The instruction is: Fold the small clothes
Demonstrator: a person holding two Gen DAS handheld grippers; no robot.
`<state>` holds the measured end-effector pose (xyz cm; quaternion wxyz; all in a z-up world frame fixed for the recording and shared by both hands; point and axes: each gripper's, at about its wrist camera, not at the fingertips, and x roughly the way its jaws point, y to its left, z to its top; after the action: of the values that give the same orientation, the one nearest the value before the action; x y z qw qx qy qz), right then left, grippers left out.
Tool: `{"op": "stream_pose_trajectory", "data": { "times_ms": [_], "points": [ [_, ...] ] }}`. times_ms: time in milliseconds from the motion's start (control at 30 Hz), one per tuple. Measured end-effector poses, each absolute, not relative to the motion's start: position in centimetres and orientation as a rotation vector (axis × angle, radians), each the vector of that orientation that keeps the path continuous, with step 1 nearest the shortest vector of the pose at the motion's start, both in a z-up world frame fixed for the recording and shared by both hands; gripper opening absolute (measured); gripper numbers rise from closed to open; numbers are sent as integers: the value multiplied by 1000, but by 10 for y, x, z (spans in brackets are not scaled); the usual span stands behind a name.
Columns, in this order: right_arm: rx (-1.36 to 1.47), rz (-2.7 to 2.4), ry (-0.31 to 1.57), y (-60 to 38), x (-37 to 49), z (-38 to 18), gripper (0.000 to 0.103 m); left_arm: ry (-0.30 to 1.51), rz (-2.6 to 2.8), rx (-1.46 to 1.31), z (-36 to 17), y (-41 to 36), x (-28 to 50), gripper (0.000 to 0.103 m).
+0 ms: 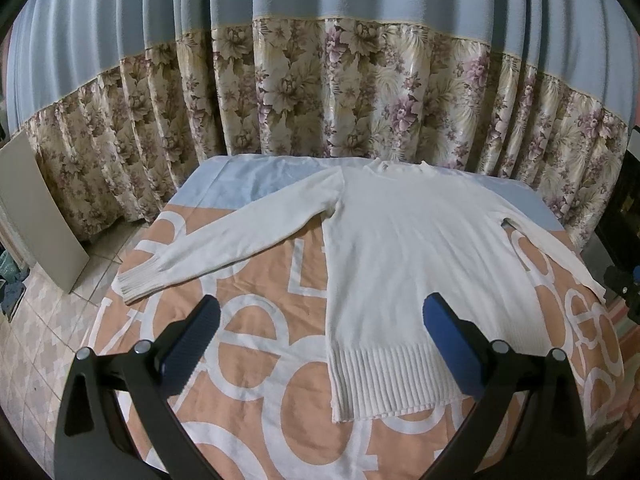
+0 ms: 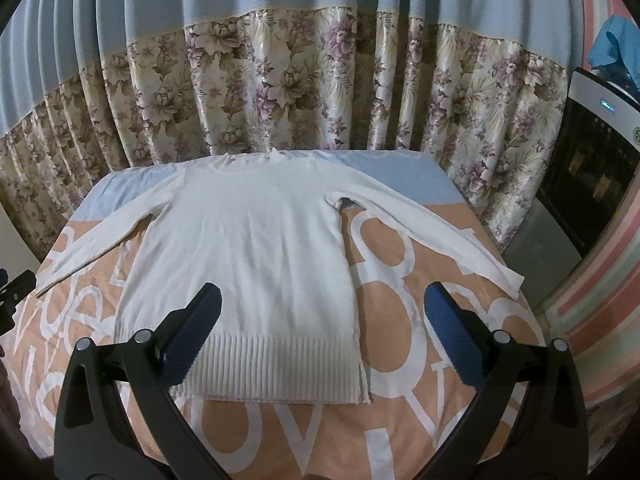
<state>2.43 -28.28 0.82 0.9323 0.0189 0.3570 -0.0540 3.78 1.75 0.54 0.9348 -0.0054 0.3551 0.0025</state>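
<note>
Sweater (image 1: 404,248), white and long-sleeved, lies flat and unfolded on the tabletop (image 1: 264,288), which is covered by a peach cloth with big white letters and a pale blue band at the far edge. In the left wrist view we see our left claw (image 1: 320,340) with its two blue-padded fingers spread wide apart and gripping nothing. The finger at 4 o'clock covers part of the ribbed hem, and the finger at 7 o'clock sits over bare cloth. One sleeve stretches toward 9 o'clock with its ribbed cuff (image 1: 140,280) fully in sight; the other sleeve runs toward 3 o'clock, and we cannot make out its cuff at the table's edge. A flowered curtain (image 1: 320,92) hangs behind, a pale board (image 1: 36,208) leans at 9 o'clock, and something dark at 3 o'clock is cut off by the frame.

In the right wrist view, our right claw (image 2: 322,340) is likewise spread wide and holds nothing. Its finger at 7 o'clock hides the hem's near corner, while the finger at 4 o'clock sits over the lettered cloth beside the sweater (image 2: 248,240). The sleeve toward 3 o'clock ends at a plain cuff (image 2: 512,280); the one toward 9 o'clock thins out and its end is hard to read. A dark appliance (image 2: 592,168) stands at 3 o'clock with a blue cloth (image 2: 616,48) above it, both clipped by the fisheye rim.
</note>
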Motion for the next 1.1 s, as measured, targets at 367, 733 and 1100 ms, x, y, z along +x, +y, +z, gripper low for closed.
{"op": "stream_pose_trajectory", "data": {
  "times_ms": [367,733,1100],
  "points": [
    [42,-98,722,-277,24,5,100,711,18,-10,4,20,38,101],
    [45,-95,722,-276,25,5,100,706,20,-8,5,22,36,101],
    [45,-87,719,-274,23,6,100,709,22,-11,4,23,35,101]
  ]
}}
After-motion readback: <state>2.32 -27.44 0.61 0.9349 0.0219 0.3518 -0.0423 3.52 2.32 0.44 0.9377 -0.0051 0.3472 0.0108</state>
